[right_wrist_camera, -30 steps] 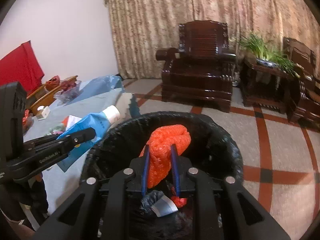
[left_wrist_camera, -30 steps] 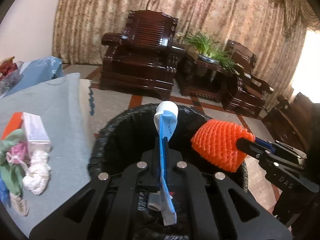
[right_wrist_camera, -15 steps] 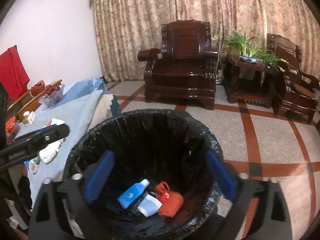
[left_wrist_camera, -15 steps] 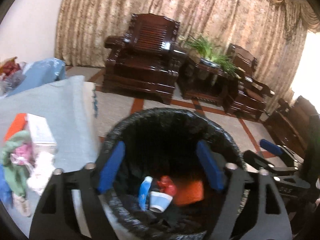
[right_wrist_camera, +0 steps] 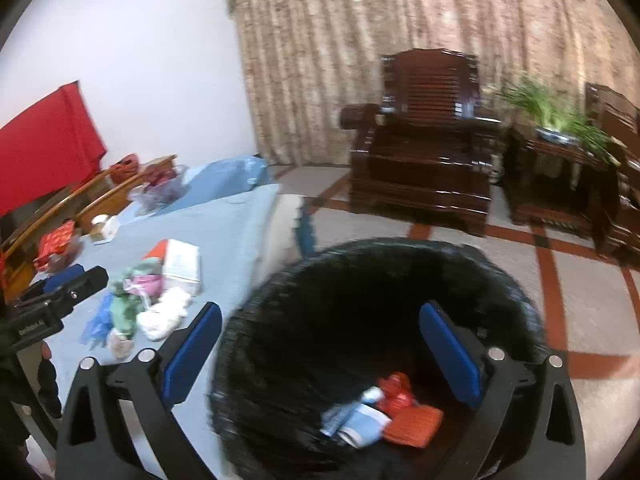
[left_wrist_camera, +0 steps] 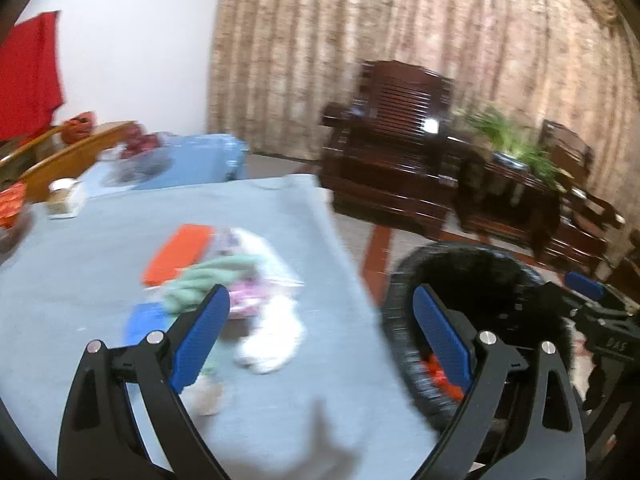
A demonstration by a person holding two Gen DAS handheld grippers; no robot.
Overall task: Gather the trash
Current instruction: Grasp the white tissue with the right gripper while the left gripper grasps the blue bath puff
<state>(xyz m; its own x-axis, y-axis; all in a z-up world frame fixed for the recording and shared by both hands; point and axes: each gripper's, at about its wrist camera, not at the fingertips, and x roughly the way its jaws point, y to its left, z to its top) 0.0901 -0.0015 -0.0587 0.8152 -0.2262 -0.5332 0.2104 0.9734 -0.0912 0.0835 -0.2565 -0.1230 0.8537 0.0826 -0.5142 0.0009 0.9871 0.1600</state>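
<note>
We are looking at the counter (left_wrist_camera: 100,248) under its blue cloth, trash pile (right_wrist_camera: 152,296) lying at its middle. At three o'clock of it the black-lined bin (right_wrist_camera: 384,280) is holding dropped trash (right_wrist_camera: 384,412). The left gripper (left_wrist_camera: 320,336) and right gripper (right_wrist_camera: 320,352) have just been opening; both jaws are standing released, nothing between them.

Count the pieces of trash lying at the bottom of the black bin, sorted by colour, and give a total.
Blue: 2, the tube and the pale blue-and-white piece
Red: 1, the crumpled red piece
Orange: 1, the mesh sleeve
Total: 4 that show in the black bin; the picture is blurred, so more may be hidden.
</note>
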